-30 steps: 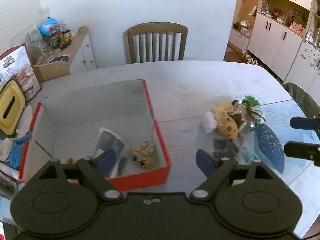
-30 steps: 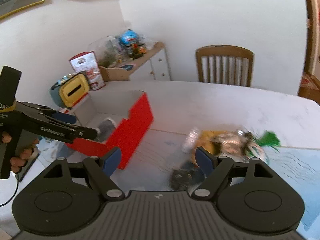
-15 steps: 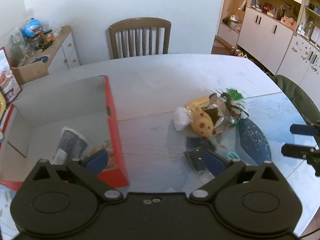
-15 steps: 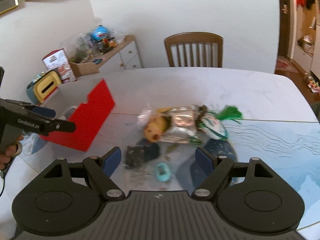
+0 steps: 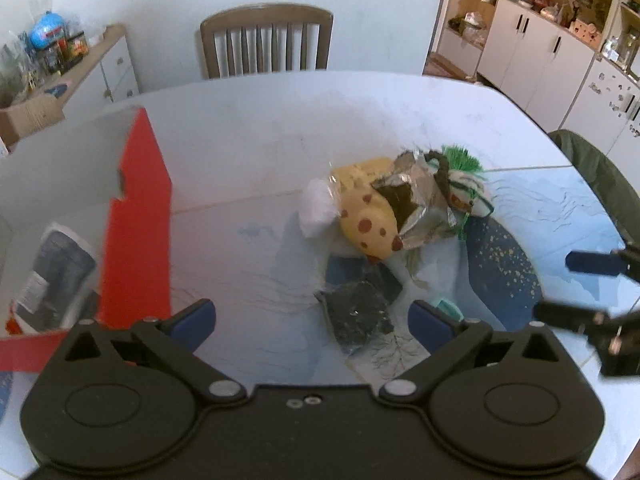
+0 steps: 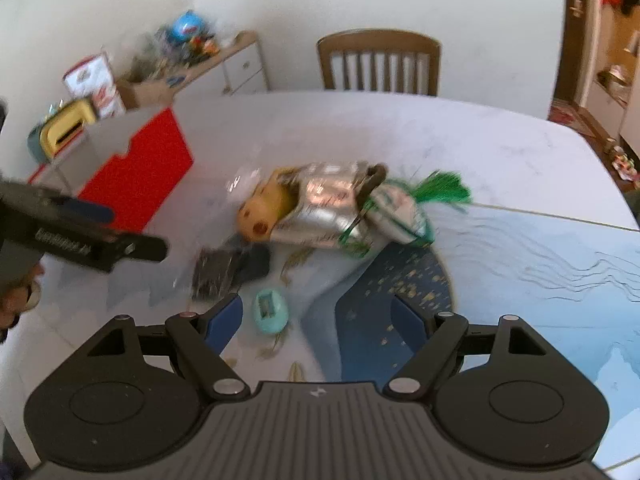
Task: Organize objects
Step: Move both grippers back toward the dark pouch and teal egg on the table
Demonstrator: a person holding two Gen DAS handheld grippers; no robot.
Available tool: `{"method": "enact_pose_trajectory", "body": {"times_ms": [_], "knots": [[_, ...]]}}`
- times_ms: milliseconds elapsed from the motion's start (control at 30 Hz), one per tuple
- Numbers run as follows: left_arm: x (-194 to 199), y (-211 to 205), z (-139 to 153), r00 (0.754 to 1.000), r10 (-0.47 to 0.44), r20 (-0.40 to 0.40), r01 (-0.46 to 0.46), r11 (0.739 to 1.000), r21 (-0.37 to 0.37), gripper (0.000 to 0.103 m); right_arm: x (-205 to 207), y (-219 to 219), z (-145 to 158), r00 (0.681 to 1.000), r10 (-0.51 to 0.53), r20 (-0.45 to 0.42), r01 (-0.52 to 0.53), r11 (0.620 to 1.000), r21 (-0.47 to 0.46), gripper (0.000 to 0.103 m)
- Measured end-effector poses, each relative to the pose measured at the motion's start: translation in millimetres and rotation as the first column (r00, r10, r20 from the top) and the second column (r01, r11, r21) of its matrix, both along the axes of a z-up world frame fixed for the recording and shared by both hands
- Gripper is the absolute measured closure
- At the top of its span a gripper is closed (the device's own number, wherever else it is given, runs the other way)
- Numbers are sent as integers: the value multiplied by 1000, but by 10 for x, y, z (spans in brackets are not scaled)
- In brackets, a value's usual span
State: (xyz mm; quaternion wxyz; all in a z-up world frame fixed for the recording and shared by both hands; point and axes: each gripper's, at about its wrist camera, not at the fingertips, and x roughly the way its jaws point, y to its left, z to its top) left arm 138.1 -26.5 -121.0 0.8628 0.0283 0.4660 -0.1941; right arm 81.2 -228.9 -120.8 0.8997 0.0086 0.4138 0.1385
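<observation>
A pile of small items lies mid-table: a yellow spotted plush toy (image 5: pixel 370 220) (image 6: pixel 262 208), a silver foil packet (image 6: pixel 328 204) (image 5: pixel 420 204), a white pouch with a green tassel (image 6: pixel 400 210), a black glittery packet (image 5: pixel 358 316) (image 6: pixel 214 274) and a small teal case (image 6: pixel 270 310). The red box (image 5: pixel 136 232) (image 6: pixel 140 180) stands at the left with a grey packet (image 5: pixel 56 276) inside. My left gripper (image 5: pixel 312 320) is open just before the black packet. My right gripper (image 6: pixel 318 320) is open, holding nothing, the teal case close by its left finger.
A wooden chair (image 5: pixel 266 40) stands at the table's far edge. A side cabinet (image 6: pixel 224 64) with clutter lies at the back left, white cupboards (image 5: pixel 540 52) at the back right. A green chair back (image 5: pixel 600 176) sits by the table's right edge.
Both grippers have swung right and closer to the pile; the red box has slid to the left of both views. Both stay open.
</observation>
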Motion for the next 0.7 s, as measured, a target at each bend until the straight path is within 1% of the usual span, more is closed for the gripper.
{"method": "enact_pose_trajectory", "body": {"times_ms": [67, 267, 367, 467, 600, 700], "knots": [[27, -63, -67, 1000, 7, -16, -7, 1000, 3, 1, 10, 73, -81, 999, 30, -11, -31, 999, -18, 22], [114, -198, -223, 998, 30, -51, -30, 1000, -2, 1, 81, 222, -297, 996, 85, -41, -87, 996, -32, 22], [151, -257, -303, 998, 31, -62, -30, 999, 10, 1, 110, 292, -394, 993, 110, -46, -112, 993, -41, 22], [189, -297, -387, 997, 28, -71, -27, 999, 17, 1, 134, 357, -461, 992, 121, -34, -123, 991, -57, 22], [244, -335, -454, 996, 29, -79, -28, 999, 18, 1, 188, 419, -508, 990, 138, -22, -139, 989, -55, 22], [268, -377, -492, 997, 19, -75, -17, 1000, 25, 2, 224, 467, -535, 988, 151, -21, -152, 987, -57, 27]]}}
